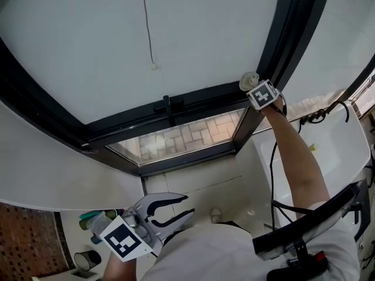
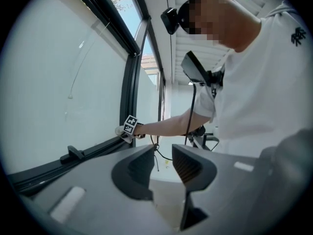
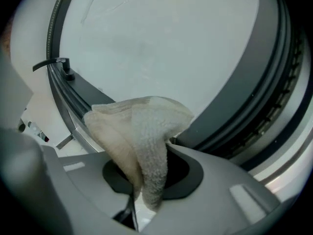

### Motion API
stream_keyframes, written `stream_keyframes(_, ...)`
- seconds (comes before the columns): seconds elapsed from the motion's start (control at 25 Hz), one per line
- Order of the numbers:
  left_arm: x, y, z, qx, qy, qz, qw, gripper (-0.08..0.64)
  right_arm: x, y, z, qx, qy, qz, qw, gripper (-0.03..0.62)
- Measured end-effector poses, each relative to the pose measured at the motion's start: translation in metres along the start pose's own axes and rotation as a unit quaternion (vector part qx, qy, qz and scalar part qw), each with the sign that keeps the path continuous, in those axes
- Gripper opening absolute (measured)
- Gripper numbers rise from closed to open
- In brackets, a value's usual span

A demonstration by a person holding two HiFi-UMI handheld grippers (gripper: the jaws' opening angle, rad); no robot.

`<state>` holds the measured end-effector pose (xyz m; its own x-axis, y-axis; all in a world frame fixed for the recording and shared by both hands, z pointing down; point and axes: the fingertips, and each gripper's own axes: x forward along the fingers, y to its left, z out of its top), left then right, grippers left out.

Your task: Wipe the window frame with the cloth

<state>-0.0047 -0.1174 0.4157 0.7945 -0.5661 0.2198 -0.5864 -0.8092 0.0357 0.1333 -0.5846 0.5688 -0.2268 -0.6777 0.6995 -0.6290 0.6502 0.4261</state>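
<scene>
Right gripper [image 3: 146,177], clamped on cloth [image 3: 139,124]: press flat into frame [image 3: 230,106] corner, then drag steadily along it.

Big white opaque pane [image 1: 193,34] ahead of me, thin cord [image 1: 147,28] hanging against it. Dark window frame [image 1: 293,34], black handle [image 1: 169,106] on its lower rail. Brick paving [image 1: 187,134] shows through the bottom glass. White ledge [image 1: 199,183] below me, reddish floor [image 1: 26,239] at my left. Even daylight.
</scene>
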Motion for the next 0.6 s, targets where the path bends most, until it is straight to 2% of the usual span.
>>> stream_keyframes(0.12, 0.001, 0.001, 0.001, -0.004, 0.001, 0.008, 1.0000, 0.133, -0.007, 0.016, -0.012, -0.001, -0.012, 0.025, 1.000, 0.074)
stream_keyframes(0.24, 0.006, -0.003, 0.000, 0.000, 0.008, 0.014, 0.9999, 0.133, -0.020, 0.020, -0.031, -0.016, -0.012, 0.026, 0.999, 0.075)
stream_keyframes(0.4, 0.013, -0.006, -0.004, 0.002, 0.014, 0.041, 0.9991, 0.133, -0.009, 0.037, -0.122, 0.064, 0.027, 0.081, 0.994, 0.075)
stream_keyframes(0.48, 0.013, -0.006, -0.010, -0.008, 0.019, 0.061, 0.9979, 0.133, -0.023, 0.057, -0.157, 0.110, -0.001, 0.109, 0.988, 0.076)
stream_keyframes(0.6, 0.010, 0.000, -0.022, -0.032, 0.029, 0.102, 0.9939, 0.133, -0.070, 0.097, -0.174, 0.166, -0.087, 0.152, 0.971, 0.077)
